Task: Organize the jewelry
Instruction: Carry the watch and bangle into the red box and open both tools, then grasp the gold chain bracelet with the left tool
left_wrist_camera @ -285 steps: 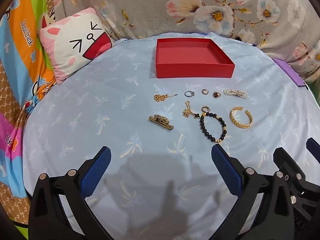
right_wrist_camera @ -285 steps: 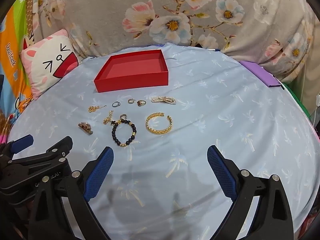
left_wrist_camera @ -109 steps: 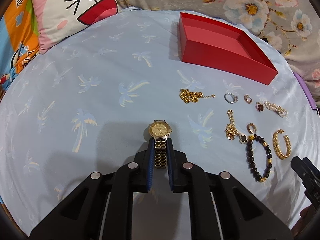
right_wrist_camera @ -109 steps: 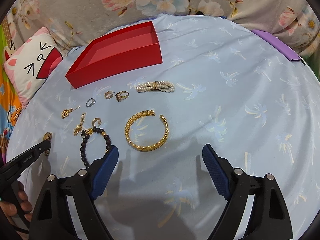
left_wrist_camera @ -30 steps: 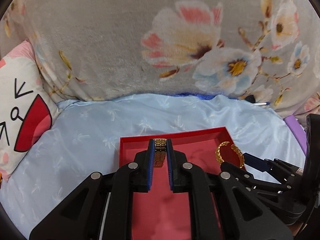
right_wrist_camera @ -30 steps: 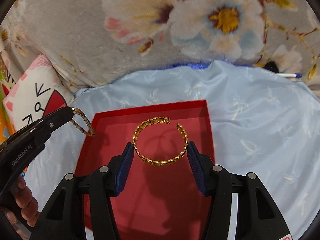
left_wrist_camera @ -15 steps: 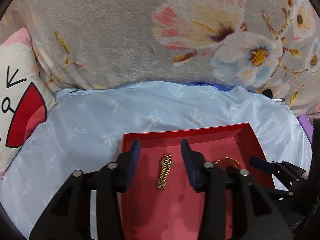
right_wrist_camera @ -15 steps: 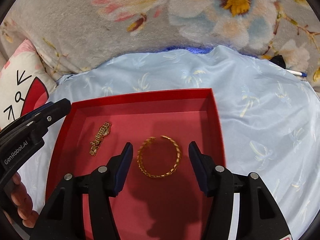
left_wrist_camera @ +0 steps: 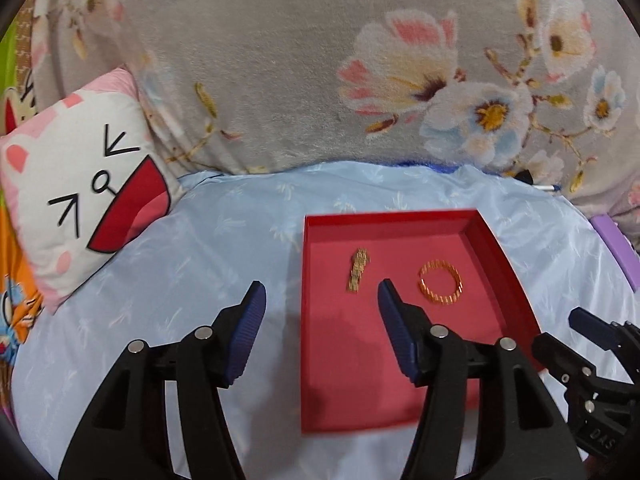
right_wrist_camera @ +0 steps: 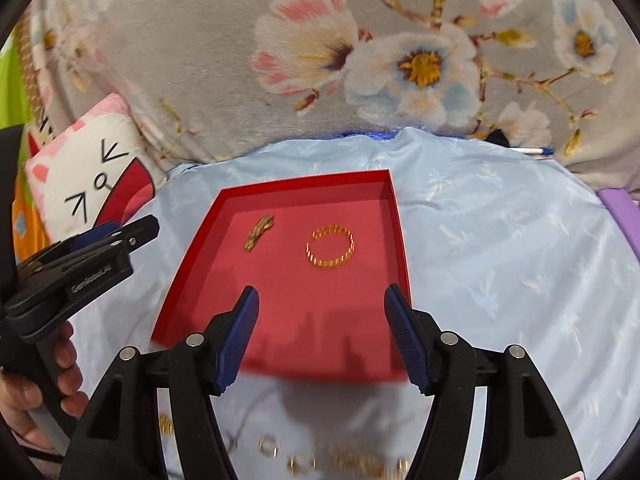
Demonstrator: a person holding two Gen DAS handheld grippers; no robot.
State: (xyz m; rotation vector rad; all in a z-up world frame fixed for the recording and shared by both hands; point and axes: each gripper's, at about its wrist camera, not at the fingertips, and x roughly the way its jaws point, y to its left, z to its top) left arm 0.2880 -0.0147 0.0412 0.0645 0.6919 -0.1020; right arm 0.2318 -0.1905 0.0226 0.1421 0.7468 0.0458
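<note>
A red tray point(left_wrist_camera: 516, 280) point(right_wrist_camera: 188, 264) lies on the light blue cloth. Inside it lie a gold watch point(left_wrist_camera: 357, 269) point(right_wrist_camera: 259, 231) on the left and a gold chain bangle point(left_wrist_camera: 440, 287) point(right_wrist_camera: 331, 250) on the right. My left gripper point(left_wrist_camera: 320, 312) is open and empty, over the tray's left wall. My right gripper point(right_wrist_camera: 322, 316) is open and empty, above the tray's near part. In the right wrist view, blurred rings point(right_wrist_camera: 269, 444) and other small gold pieces point(right_wrist_camera: 360, 460) lie on the cloth in front of the tray, under the gripper.
A cat-face pillow point(left_wrist_camera: 80, 196) point(right_wrist_camera: 88, 172) lies at the left. A grey floral blanket point(left_wrist_camera: 320, 60) rises behind the cloth. A purple item point(left_wrist_camera: 616, 248) sits at the right edge. A pen point(right_wrist_camera: 532, 150) lies at the back right.
Both grippers have opened wider and pulled back from the tray. The watch and bangle stay where they were dropped. The left gripper has shifted left.
</note>
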